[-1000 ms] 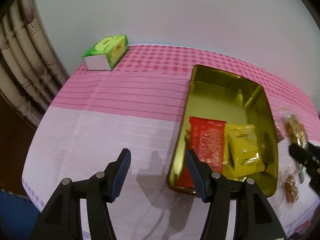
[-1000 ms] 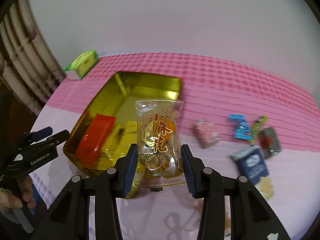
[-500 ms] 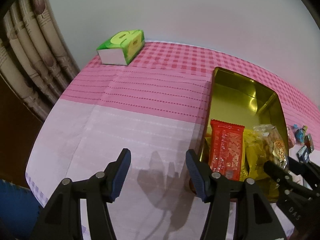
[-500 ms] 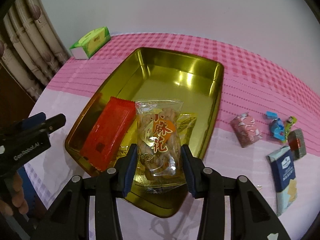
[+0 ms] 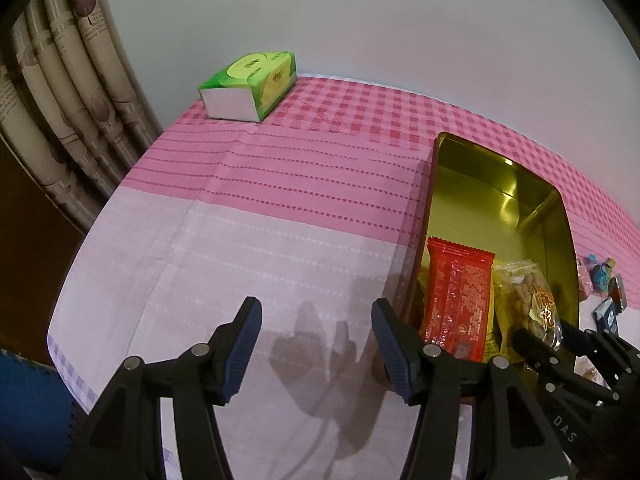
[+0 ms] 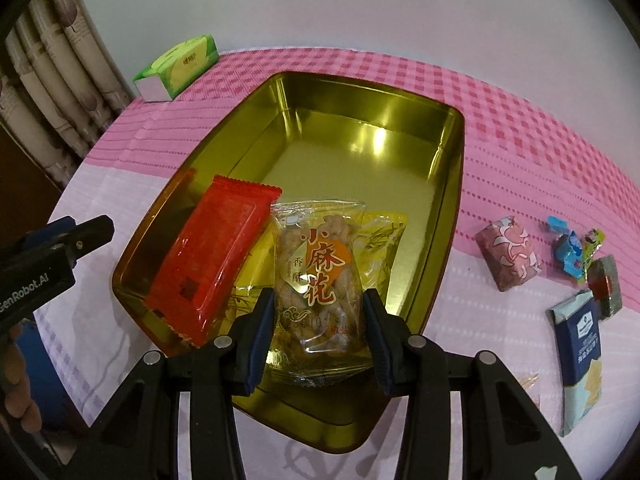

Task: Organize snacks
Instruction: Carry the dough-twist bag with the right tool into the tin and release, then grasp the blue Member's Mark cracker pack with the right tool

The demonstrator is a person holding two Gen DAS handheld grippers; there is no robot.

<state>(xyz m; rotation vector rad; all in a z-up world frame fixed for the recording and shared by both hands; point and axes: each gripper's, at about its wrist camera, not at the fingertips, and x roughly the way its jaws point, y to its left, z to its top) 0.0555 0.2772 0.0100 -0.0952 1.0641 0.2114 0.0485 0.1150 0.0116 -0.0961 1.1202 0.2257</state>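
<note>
Twist-snack bag (image 6: 320, 280) now low inside gold tin (image 6: 448, 216), right gripper (image 6: 318, 334) jaws opening around it.

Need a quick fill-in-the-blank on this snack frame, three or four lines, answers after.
1. The clear twist-snack bag sits between the right tongs over the ____ tray.
2. The packet lying left of that bag in the tray is ____.
3. The left tongs hold ____.
4. The green box stands near the ____.

Answers: gold; red; nothing; curtain
</note>
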